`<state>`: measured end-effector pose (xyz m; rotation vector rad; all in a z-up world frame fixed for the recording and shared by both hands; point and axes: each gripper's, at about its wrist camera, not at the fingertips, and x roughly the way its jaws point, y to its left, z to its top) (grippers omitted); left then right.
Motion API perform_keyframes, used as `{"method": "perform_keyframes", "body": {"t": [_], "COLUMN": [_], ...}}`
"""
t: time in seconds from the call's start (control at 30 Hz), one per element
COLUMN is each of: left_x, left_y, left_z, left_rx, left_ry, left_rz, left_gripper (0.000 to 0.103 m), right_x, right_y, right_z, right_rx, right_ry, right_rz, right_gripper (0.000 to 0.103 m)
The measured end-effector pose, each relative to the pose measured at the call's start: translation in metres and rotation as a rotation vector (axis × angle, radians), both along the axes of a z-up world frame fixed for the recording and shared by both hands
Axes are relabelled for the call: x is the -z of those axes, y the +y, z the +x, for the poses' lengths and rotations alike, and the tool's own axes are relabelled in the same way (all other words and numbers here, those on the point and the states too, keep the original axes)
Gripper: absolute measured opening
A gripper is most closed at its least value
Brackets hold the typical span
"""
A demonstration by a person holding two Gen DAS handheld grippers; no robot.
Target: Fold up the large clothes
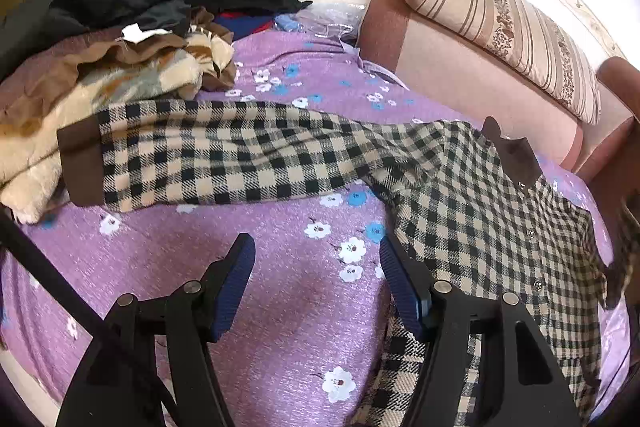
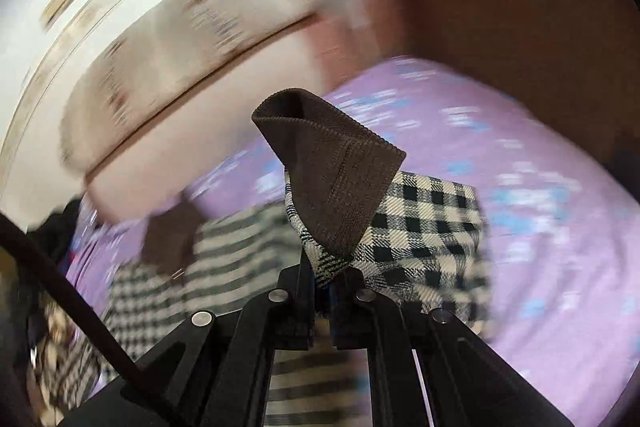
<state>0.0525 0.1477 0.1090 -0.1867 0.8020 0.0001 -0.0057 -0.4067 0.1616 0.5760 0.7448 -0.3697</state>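
Checked shirt (image 1: 460, 195), cream and black with brown trim, lies spread on a purple flowered bedspread (image 1: 280, 307). One sleeve stretches flat to the left, its brown cuff (image 1: 80, 167) ending against a heap of folded blankets and dark clothes (image 1: 120, 39) at the far left of the bed. The brown collar (image 1: 516, 155) lies towards the far right, near a pink padded headboard (image 1: 460, 75) carrying a striped bolster cushion (image 1: 512, 27). The button front runs down the right side of the left wrist view. Left gripper (image 1: 318, 259): jaws set wide apart with blue ribbed pads, nothing between them, hovering over bare bedspread just left of the shirt's body edge. Right gripper (image 2: 326, 279): jaws clamped tight on the other sleeve's end, checked cloth pinched between them and the second brown cuff (image 2: 336, 171) standing up above the fingertips, lifted clear of the bed. In the right wrist view everything behind that cuff is heavily blurred: bedspread to the right, more of the shirt lower left, cushion and headboard far left.
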Motion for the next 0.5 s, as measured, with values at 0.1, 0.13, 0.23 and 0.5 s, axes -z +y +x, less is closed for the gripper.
{"method": "perform_keyframes", "body": {"t": [0.1, 0.13, 0.23, 0.5], "left_x": [-0.001, -0.001, 0.001, 0.003], "left_y": [0.006, 0.008, 0.015, 0.026], "left_z": [0.001, 0.001, 0.004, 0.013], "left_rx": [-0.009, -0.013, -0.024, -0.045], "left_ry": [-0.003, 0.001, 0.017, 0.038], "left_rz": [-0.010, -0.020, -0.057, -0.131], "left_gripper": [0.064, 0.064, 0.064, 0.064], "right_x": [0.011, 0.015, 0.030, 0.073], "right_y": [0.051, 0.069, 0.117, 0.210], "right_z": [0.030, 0.041, 0.066, 0.110], "right_rx": [-0.107, -0.140, -0.228, -0.407], "right_ry": [0.020, 0.029, 0.058, 0.115], "right_rz": [-0.009, -0.016, -0.025, -0.023], "right_gripper": [0.006, 0.006, 0.006, 0.006]}}
